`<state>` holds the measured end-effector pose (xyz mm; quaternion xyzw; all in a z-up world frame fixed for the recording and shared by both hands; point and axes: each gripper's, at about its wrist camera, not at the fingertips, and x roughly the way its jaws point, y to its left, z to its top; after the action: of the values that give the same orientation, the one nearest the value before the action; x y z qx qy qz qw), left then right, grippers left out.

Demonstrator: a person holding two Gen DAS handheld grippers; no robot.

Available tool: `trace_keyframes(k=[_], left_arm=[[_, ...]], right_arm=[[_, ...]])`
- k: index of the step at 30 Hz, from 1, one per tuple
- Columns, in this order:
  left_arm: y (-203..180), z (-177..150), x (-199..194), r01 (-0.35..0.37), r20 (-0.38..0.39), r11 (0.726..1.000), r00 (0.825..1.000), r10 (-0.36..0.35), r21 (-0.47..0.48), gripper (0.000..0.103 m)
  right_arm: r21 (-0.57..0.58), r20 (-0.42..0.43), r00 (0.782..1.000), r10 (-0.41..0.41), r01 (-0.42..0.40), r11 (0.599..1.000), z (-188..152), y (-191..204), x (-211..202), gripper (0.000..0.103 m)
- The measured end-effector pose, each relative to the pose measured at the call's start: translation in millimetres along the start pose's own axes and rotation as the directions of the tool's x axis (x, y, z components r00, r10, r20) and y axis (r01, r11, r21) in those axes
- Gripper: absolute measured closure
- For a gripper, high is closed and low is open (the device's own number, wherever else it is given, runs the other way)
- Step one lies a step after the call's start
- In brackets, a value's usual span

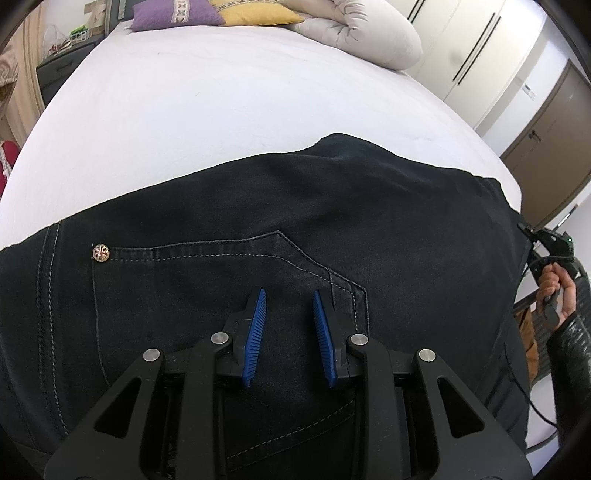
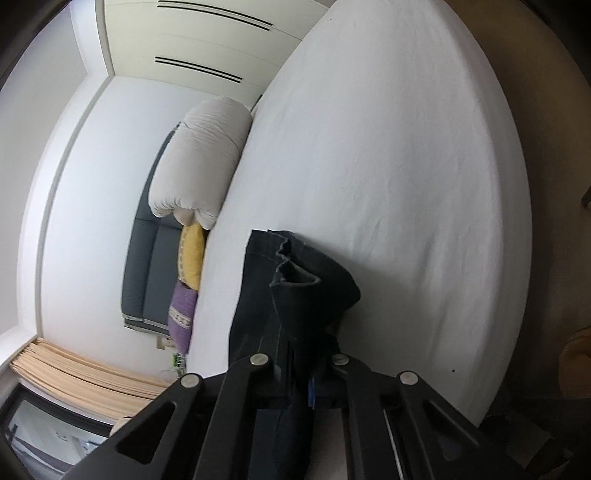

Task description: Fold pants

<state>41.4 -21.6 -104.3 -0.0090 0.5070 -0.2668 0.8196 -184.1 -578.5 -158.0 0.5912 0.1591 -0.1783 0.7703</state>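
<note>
Dark denim pants (image 1: 258, 221) lie across the near part of a white bed (image 1: 203, 92), back pocket and a metal rivet (image 1: 100, 253) facing up. My left gripper (image 1: 290, 295) is open, its blue fingertips (image 1: 258, 321) resting over the pocket area with nothing between them. My right gripper (image 2: 301, 384) is shut on the leg end of the pants (image 2: 295, 295); the hem (image 2: 291, 273) sticks out past the fingers, which the cloth mostly hides. In the left wrist view the right gripper shows at the far right, held by a hand (image 1: 554, 291).
At the head of the bed lie a rolled beige duvet (image 1: 362, 33), a yellow pillow (image 1: 255, 14) and a purple pillow (image 1: 173, 16). White wardrobes (image 1: 480, 55) and a brown door (image 1: 554, 140) stand to the right. A dark dresser (image 1: 62, 70) is at the left.
</note>
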Motion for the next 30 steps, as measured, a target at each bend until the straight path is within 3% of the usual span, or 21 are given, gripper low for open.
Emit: trace_keyframes(k=[7,10,11,13,14,15,16,17,18,20,22,25,30], left_arm=[[10,2,-2,0.039,0.001,0.997,0.999,-0.039,-0.069,0.077],[15,6,-4,0.058,-0.006,0.991,0.998,-0.059,-0.118,0.077],[15,7,-5,0.064,-0.007,0.989,0.998,-0.066,-0.130,0.074],[14,10,-6,0.105,-0.005,0.983,0.994,-0.107,-0.154,0.051],[12,12,-8,0.132,0.002,0.977,0.991,-0.133,-0.165,0.037],[10,13,-9,0.149,0.007,0.974,0.989,-0.150,-0.173,0.031],[8,15,-9,0.173,0.007,0.968,0.985,-0.174,-0.181,0.030],[4,17,-7,0.206,0.002,0.960,0.978,-0.209,-0.189,0.028],[2,18,-5,0.235,-0.002,0.951,0.971,-0.240,-0.201,0.027],[1,20,1,0.305,-0.010,0.917,0.948,-0.318,-0.257,0.027],[-1,24,7,0.361,-0.011,0.880,0.924,-0.383,-0.310,0.026],[-10,31,13,0.412,-0.017,0.848,0.897,-0.442,-0.334,0.023],[-30,53,39,0.492,-0.053,0.770,0.828,-0.558,-0.405,0.023]], right_arm=[[-0.196,0.003,0.996,-0.090,0.089,0.977,-10,45,-5,0.097],[-0.383,-0.023,0.992,-0.123,0.105,0.918,-37,93,-2,0.097],[-0.483,-0.030,0.989,-0.148,0.116,0.868,-55,115,0,0.097],[-0.684,-0.051,0.981,-0.188,0.103,0.722,-107,159,6,0.097],[-0.772,-0.071,0.976,-0.205,0.076,0.631,-140,177,10,0.097],[-0.850,-0.079,0.970,-0.229,0.055,0.524,-172,190,15,0.097],[-0.909,-0.075,0.964,-0.254,0.038,0.415,-203,198,19,0.097],[-0.961,-0.075,0.953,-0.293,0.009,0.275,-246,201,27,0.097],[-0.976,-0.083,0.946,-0.314,-0.013,0.218,-267,198,34,0.097],[-0.988,-0.090,0.923,-0.374,-0.037,0.148,-305,182,51,0.097],[-0.996,-0.043,0.918,-0.393,-0.008,0.090,-324,172,56,0.097],[-0.997,0.000,0.930,-0.368,0.028,0.072,-329,175,48,0.097],[-0.997,0.075,0.949,-0.307,0.075,-0.011,-344,197,26,0.097]])
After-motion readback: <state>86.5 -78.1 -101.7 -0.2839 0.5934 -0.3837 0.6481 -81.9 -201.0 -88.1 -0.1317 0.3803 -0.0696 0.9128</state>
